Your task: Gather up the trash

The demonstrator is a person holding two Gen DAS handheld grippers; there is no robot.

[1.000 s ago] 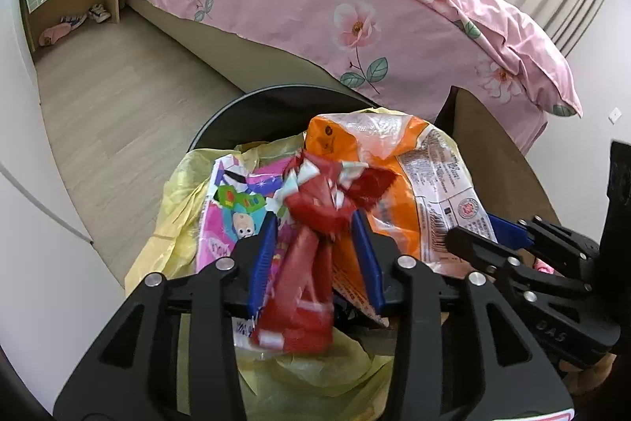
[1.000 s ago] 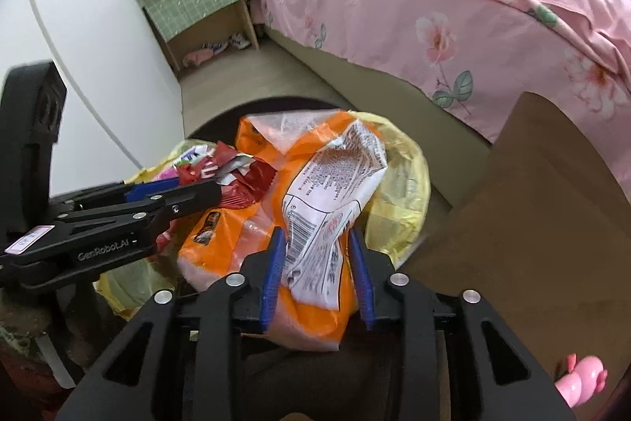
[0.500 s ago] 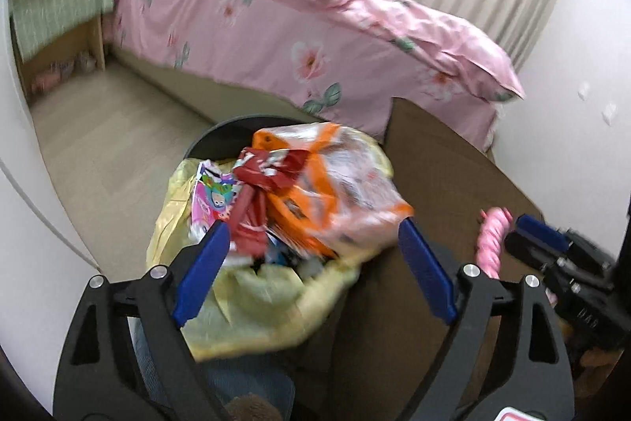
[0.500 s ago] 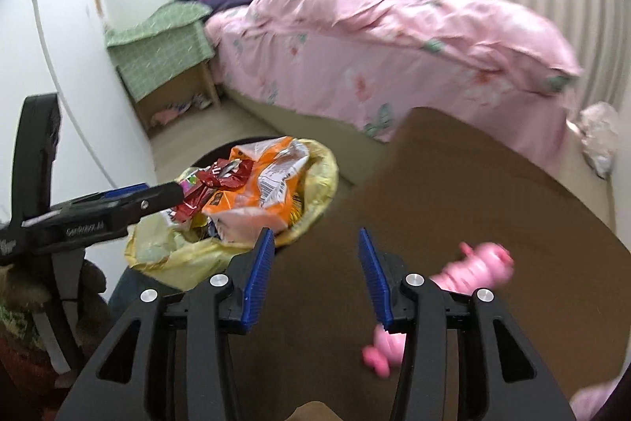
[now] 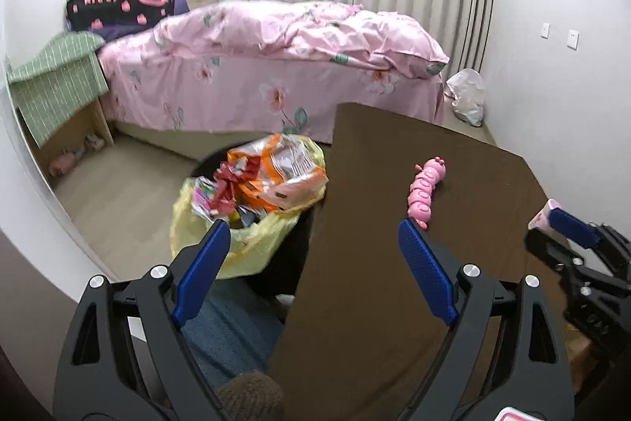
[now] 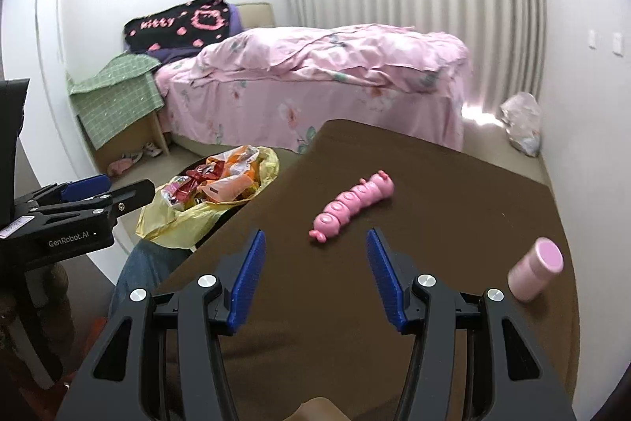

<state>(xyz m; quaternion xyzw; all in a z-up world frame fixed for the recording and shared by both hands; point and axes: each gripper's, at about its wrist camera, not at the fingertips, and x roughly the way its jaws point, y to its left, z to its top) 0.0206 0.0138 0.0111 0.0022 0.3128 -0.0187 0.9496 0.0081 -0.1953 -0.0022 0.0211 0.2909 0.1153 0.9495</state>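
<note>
Left gripper [image 5: 311, 263]: jaws wide apart, nothing between the blue ribbed pads. It hangs over the table's left edge, bin just beyond its left finger.
Right gripper [image 6: 313, 275]: jaws opening, empty, over the near part of the table [image 6: 453, 184].

Bin [image 5: 205, 160]: round, dark, on the floor just left of the table, lined with a thin, crinkled yellow bag [image 5: 240, 243]. The trash [image 5: 276, 176] is heaped in it: glossy orange packet on top, red wrapper and pink printed wrapper beside it, all crumpled.

On the table (dark brown, matte, flat): pink segmented caterpillar toy [image 6: 355, 204], smooth plastic, lying mid-table beyond the right gripper; pink cylinder [image 6: 534, 275] at the near right, tilted.

Around: bed [image 6: 315, 77] with rumpled pink floral cover across the far side; small stand under green checked cloth [image 6: 114, 97] at far left; crumpled clear bag [image 6: 520, 125] on the floor at far right; ribbed pale curtain behind. A person's blue-jeaned leg [image 5: 232, 334] is at the near left.
</note>
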